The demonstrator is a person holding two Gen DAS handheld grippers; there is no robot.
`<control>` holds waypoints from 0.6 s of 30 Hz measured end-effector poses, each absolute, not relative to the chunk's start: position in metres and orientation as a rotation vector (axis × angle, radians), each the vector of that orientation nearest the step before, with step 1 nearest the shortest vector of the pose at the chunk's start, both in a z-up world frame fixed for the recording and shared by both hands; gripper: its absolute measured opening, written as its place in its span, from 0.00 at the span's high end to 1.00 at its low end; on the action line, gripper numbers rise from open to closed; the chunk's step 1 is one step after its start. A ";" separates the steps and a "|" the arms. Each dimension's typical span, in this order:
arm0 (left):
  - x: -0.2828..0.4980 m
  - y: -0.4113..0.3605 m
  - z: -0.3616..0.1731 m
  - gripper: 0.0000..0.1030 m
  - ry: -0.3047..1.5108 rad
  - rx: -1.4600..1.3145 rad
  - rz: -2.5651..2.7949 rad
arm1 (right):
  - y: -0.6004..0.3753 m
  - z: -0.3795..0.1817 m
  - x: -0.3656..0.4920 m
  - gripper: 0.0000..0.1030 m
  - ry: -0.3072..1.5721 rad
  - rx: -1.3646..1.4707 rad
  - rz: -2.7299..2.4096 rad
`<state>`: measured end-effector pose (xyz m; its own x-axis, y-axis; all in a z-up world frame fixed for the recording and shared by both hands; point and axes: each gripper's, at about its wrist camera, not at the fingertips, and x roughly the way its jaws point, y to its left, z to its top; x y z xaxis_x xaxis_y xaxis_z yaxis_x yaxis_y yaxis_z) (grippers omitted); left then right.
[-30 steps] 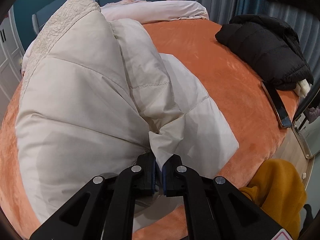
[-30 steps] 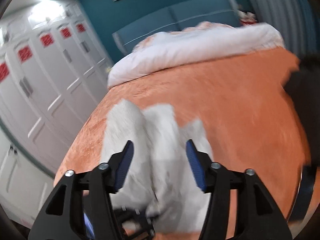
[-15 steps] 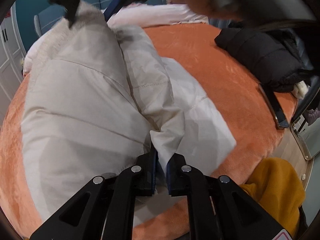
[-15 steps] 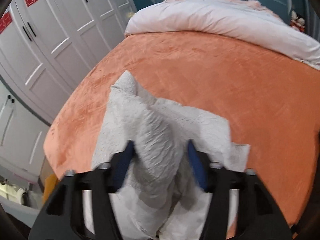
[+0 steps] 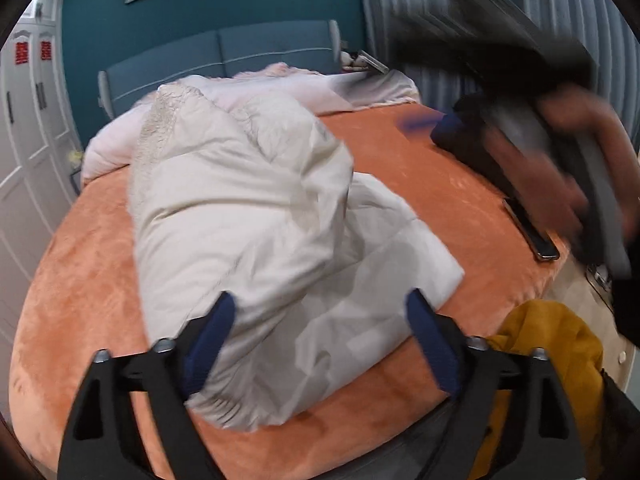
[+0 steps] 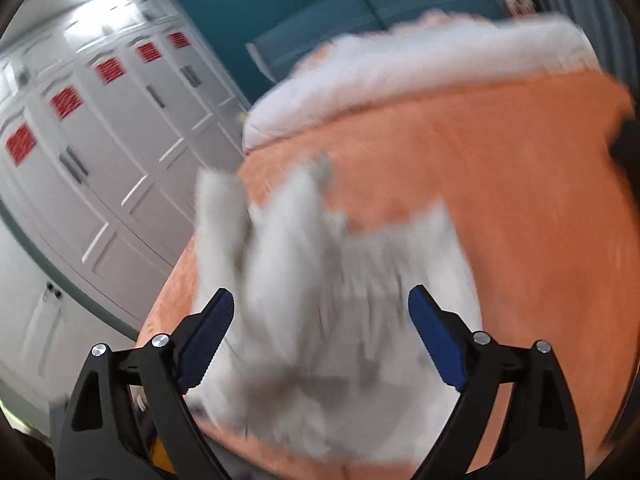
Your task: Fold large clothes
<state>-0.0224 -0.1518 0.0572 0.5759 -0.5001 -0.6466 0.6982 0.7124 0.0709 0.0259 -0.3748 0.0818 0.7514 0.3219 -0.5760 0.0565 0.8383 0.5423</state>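
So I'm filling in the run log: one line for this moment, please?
step: release after fold | left tool: open, just opened, off cream coat | right tool: open, just opened | coat: bunched on orange bed

A big bed with a soft orange blanket [image 5: 420, 168] carries everything. A puffy cream padded coat [image 5: 248, 216] lies in a heap on the middle of the blanket, and a pale pink quilt [image 5: 304, 88] is bunched up at the far end by the blue headboard [image 5: 224, 54]. A flat dark phone [image 5: 530, 230] lies near the right edge, close to a black puffy jacket [image 5: 476, 152].
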 end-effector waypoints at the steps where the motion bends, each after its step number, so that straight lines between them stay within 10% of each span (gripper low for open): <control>1: -0.022 -0.150 0.057 0.15 0.644 0.331 -0.707 | -0.374 0.071 0.016 0.15 0.734 0.606 0.163; 8: 0.027 -0.152 0.063 0.16 0.619 0.210 -0.460 | -0.356 0.035 -0.008 0.33 0.756 0.727 0.115; 12: 0.069 -0.091 0.078 0.75 0.639 -0.001 -0.348 | -0.354 0.044 -0.006 0.41 0.766 0.606 0.045; 18: 0.099 0.050 0.043 0.78 0.823 -0.204 -0.085 | -0.389 0.015 -0.005 0.32 0.837 0.508 -0.172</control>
